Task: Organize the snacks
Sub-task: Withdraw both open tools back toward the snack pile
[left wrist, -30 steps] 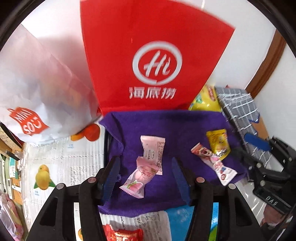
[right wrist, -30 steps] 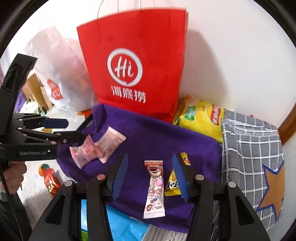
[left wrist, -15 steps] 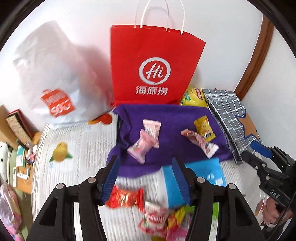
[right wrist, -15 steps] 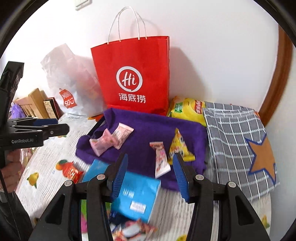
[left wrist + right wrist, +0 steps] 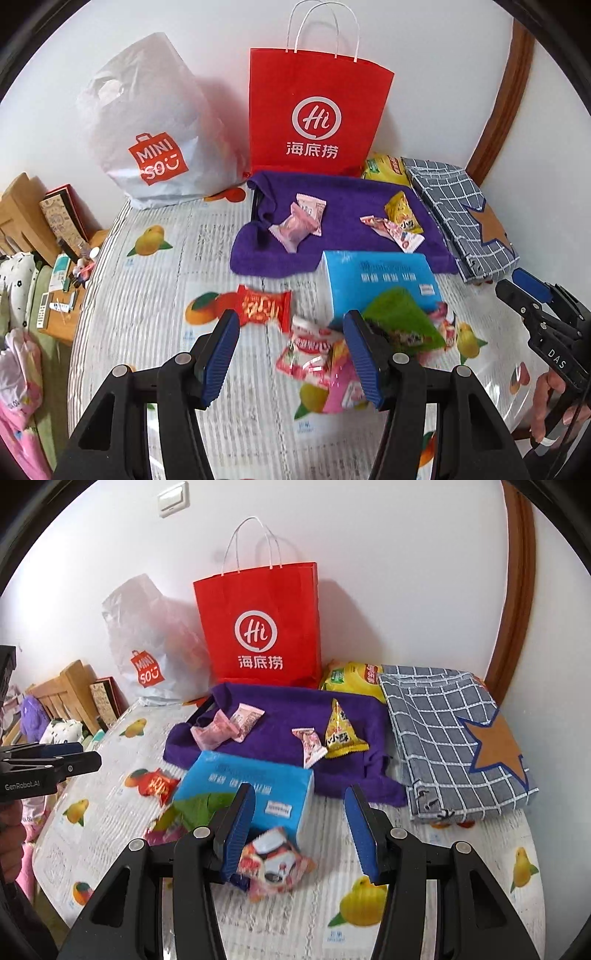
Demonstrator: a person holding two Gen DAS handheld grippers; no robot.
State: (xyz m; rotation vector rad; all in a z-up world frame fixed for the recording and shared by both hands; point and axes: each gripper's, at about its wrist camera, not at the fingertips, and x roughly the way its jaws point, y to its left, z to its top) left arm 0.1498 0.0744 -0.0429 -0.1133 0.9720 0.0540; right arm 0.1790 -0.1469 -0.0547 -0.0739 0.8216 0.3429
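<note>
Both grippers hang over the desk (image 5: 147,332) with jaws spread and nothing between the pads. The left gripper (image 5: 291,354) sits above a loose heap — a red snack packet (image 5: 264,306) and a red-and-white packet (image 5: 314,345) on the fruit-print cover. The right gripper (image 5: 301,830) hovers over a pink-and-white snack packet (image 5: 273,864), just in front of the blue tissue pack (image 5: 243,790). Farther back, the purple towel (image 5: 280,734) carries two pink candies (image 5: 229,723), a pink-wrapped sweet (image 5: 310,746) and a yellow triangular packet (image 5: 341,734) — touching, side by side. Behind stands the red paper bag (image 5: 258,627), upright against the wall, a white plastic bag (image 5: 147,122) beside it.
</note>
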